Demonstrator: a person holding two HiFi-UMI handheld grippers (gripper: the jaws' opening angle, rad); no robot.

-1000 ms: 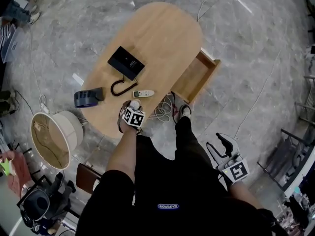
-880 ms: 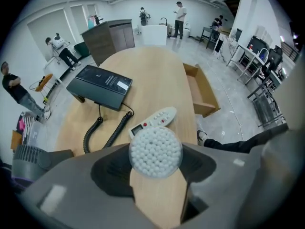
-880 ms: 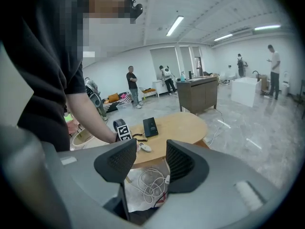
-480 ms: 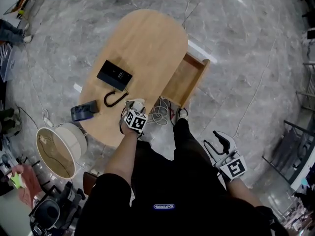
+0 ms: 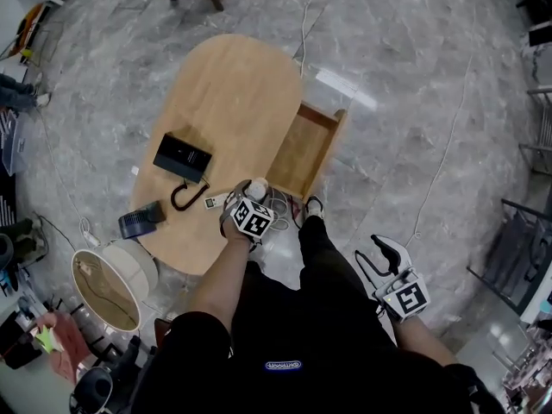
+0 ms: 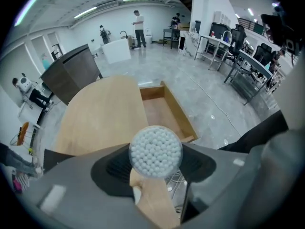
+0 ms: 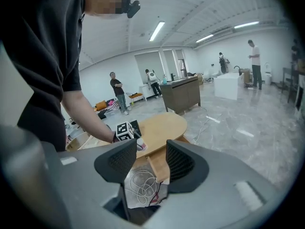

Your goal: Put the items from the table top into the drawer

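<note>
Left gripper (image 5: 247, 199): jaws clamped on a round clear tub of cotton swabs (image 6: 156, 150), held over the table (image 5: 233, 84) edge at 5 o'clock. The open drawer (image 5: 302, 149) is at 1 o'clock from the tub and empty as far as the head view shows.

Right gripper (image 7: 151, 162): jaws moderately apart with nothing between them, low at 4 o'clock, well apart from the table.

On the tabletop: black box (image 5: 182, 157), black curved cable (image 5: 183, 198), remote (image 5: 216, 202), blue fan (image 5: 141, 220).

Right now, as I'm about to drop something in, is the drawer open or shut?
Open. The drawer is pulled out from the side of the table, its wooden bottom showing in the head view.
</note>
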